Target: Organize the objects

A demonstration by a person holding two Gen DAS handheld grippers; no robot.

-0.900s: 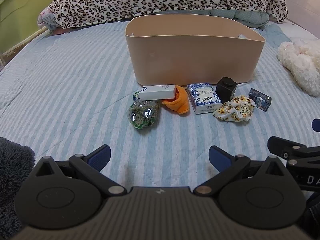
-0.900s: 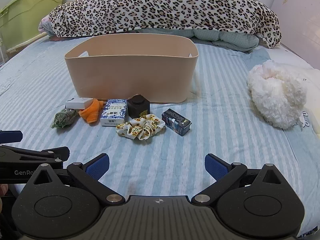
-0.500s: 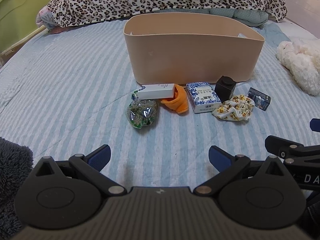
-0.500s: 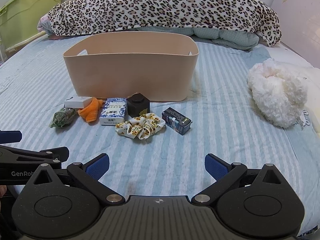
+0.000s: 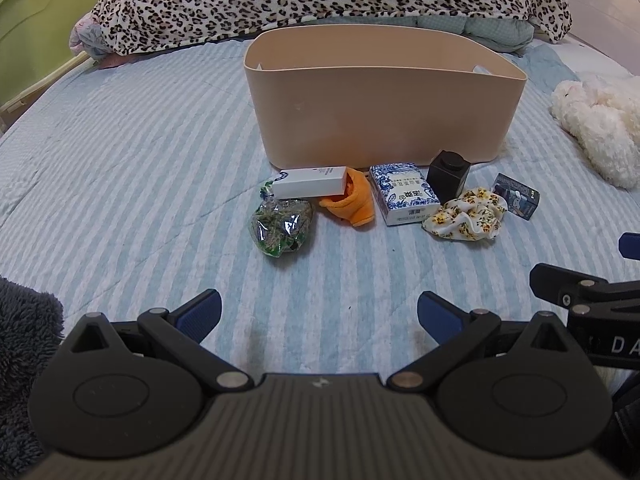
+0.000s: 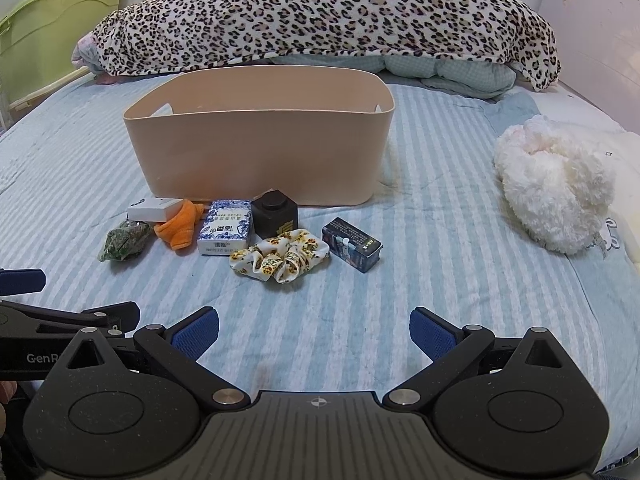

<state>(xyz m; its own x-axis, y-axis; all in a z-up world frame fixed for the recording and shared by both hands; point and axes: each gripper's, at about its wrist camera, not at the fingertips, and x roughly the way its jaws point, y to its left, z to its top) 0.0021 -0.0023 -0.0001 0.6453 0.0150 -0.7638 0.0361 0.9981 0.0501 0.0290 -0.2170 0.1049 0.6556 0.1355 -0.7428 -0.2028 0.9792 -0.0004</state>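
Note:
A beige oval bin (image 5: 380,108) (image 6: 260,152) stands on the striped bed. In front of it lies a row of small items: a green foil packet (image 5: 282,226) (image 6: 122,242), a white box (image 5: 310,182) (image 6: 154,209), an orange cloth (image 5: 354,202) (image 6: 180,226), a blue-patterned box (image 5: 404,198) (image 6: 226,232), a black cube bottle (image 5: 448,174) (image 6: 275,213), a floral scrunchie (image 5: 466,220) (image 6: 280,260) and a dark blue box (image 5: 518,196) (image 6: 352,244). My left gripper (image 5: 318,314) and right gripper (image 6: 314,330) are both open and empty, well short of the items.
A leopard-print duvet (image 6: 320,20) is heaped behind the bin. A white fluffy item (image 6: 556,196) lies at the right. A green cabinet (image 6: 52,32) stands at the far left. Dark fleece (image 5: 24,328) is at the left gripper's side. Striped sheet (image 5: 120,160) surrounds the items.
Both grippers have drawn back slightly and tilted, so the bin and items sit a little higher in view. Both stay open. Nothing on the bed has moved.

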